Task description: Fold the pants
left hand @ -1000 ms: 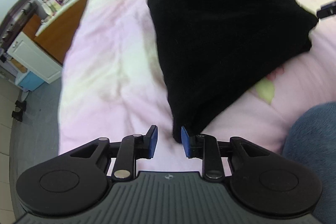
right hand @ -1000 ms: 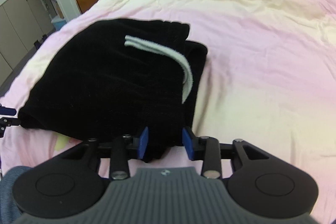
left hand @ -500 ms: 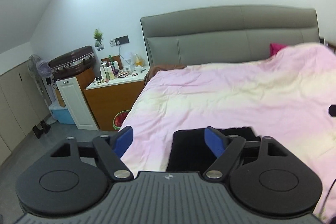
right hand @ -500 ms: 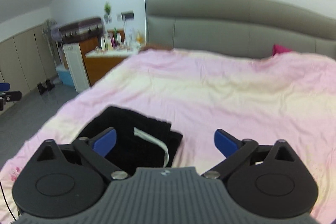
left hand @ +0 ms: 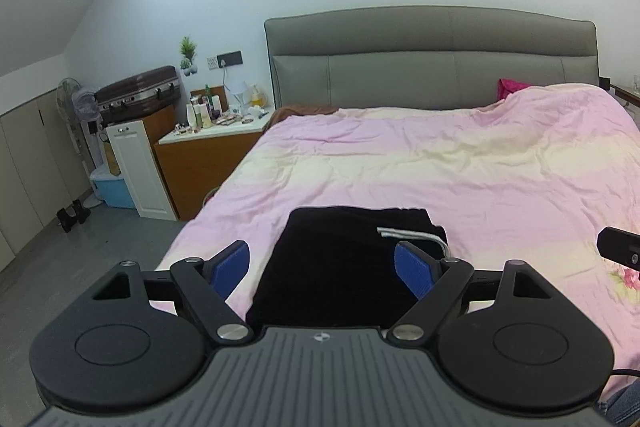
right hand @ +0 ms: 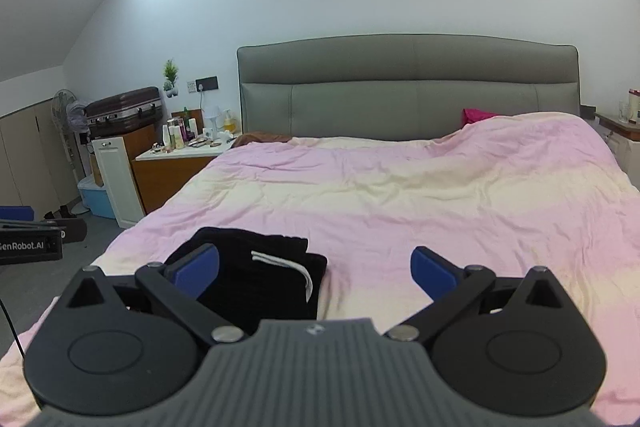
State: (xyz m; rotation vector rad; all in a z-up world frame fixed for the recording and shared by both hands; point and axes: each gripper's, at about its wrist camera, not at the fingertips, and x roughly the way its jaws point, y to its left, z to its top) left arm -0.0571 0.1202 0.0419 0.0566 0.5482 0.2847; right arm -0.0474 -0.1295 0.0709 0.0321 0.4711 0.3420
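A: Where are the folded black pants (left hand: pixel 344 267)?
B: On the pink quilted bed (left hand: pixel 460 167), near edge.
A: Grippers?
B: Left gripper (left hand: pixel 322 269), right gripper (right hand: pixel 314 269): wide open, empty. Only the right view shows the bedside glass (right hand: pixel 622 111).

Left black two-finger claw with blue pads (left hand: pixel 322 269): fingers spread wide, gripping nothing, level and facing forward. Right black two-finger claw with blue pads (right hand: pixel 316 269): same, spread wider, nothing between the pads.
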